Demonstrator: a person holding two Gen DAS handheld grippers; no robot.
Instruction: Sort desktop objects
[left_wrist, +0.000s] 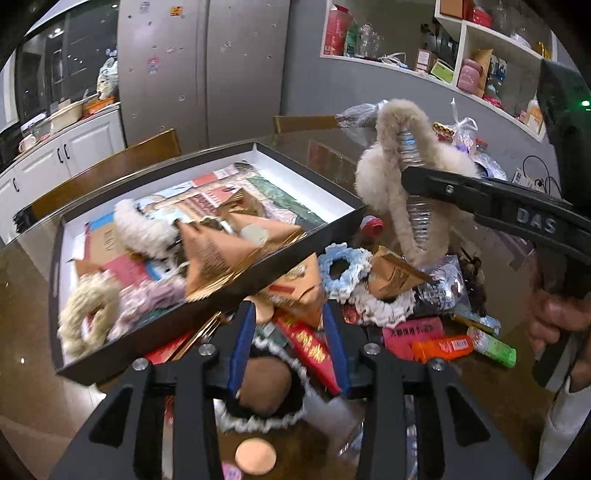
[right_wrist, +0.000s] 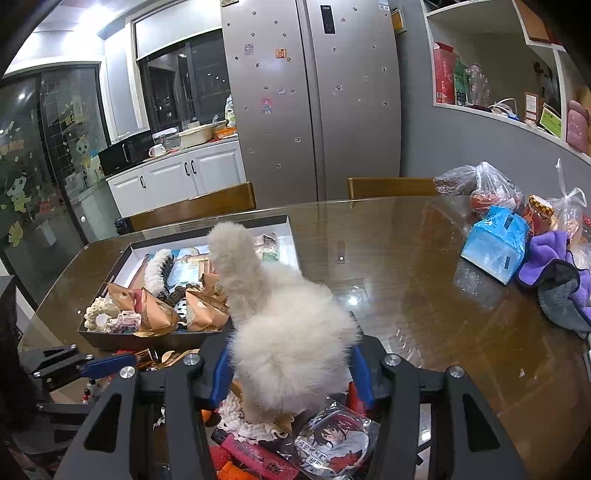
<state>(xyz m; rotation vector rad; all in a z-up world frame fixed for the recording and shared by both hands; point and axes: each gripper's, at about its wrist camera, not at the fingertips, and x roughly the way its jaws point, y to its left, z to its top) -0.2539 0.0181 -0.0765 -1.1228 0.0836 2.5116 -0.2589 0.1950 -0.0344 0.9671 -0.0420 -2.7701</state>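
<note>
Currently we hold the right gripper (right_wrist: 290, 363) clamped on a fluffy cream hair claw (right_wrist: 284, 332), raised above the pile of clutter (left_wrist: 388, 295) at the near table edge. From the left wrist view the claw (left_wrist: 402, 177) hangs open-toothed from the right gripper's fingers (left_wrist: 436, 182), its clear teeth showing, its lower end just over the pile. It sits right of the black tray (left_wrist: 207, 306), near the tray's right corner and apart from it.

Our left gripper (left_wrist: 291, 347) hovers low over the pile, jaws parted and nothing between them; a red packet (left_wrist: 306, 347) and a brown pouch (left_wrist: 264, 387) lie beneath.

The tray, on the glass-topped table (right_wrist: 424, 277), holds tan paper cartons (left_wrist: 214, 254), a cream scrunchie (left_wrist: 88, 314) and another fluffy claw (left_wrist: 144, 229).
</note>
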